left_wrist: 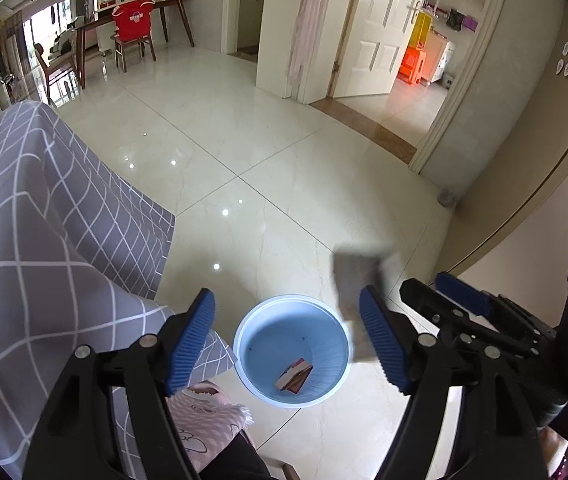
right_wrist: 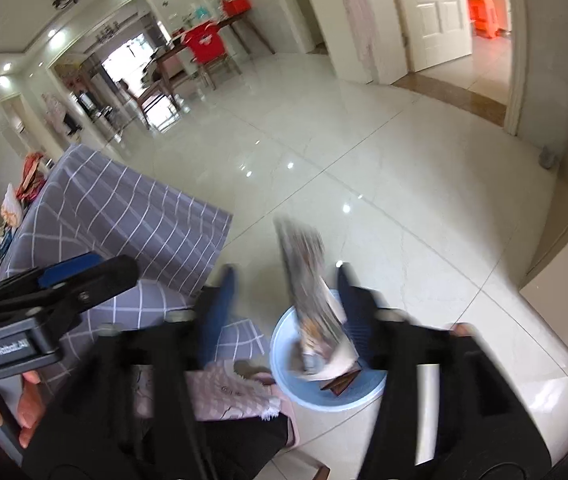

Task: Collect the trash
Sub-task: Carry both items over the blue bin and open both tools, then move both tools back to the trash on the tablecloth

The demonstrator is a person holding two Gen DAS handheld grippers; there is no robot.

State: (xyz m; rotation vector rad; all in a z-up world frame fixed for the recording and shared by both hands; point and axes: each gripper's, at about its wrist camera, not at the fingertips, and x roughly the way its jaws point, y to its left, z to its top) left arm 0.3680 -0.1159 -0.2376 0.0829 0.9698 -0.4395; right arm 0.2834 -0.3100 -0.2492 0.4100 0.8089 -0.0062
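A light blue trash bin [left_wrist: 292, 350] stands on the tile floor below both grippers; a small red-brown packet [left_wrist: 295, 376] lies inside. My left gripper [left_wrist: 288, 340] is open and empty right above the bin. My right gripper [right_wrist: 284, 304] is open, blurred by motion, above the bin [right_wrist: 284, 376]. A grey printed wrapper [right_wrist: 312, 296] hangs between its fingers, loose and blurred, its lower end over the bin. The same wrapper shows blurred in the left wrist view [left_wrist: 360, 276], beside the right gripper [left_wrist: 460, 300]. The packet also shows in the right wrist view [right_wrist: 342, 384].
A table with a grey checked cloth [left_wrist: 44, 248] stands to the left. A pink patterned cloth [left_wrist: 208, 412] lies on a lap beside the bin. Glossy tile floor [left_wrist: 264, 152] stretches ahead to a dining table with chairs [left_wrist: 132, 28] and an open white door [left_wrist: 384, 28].
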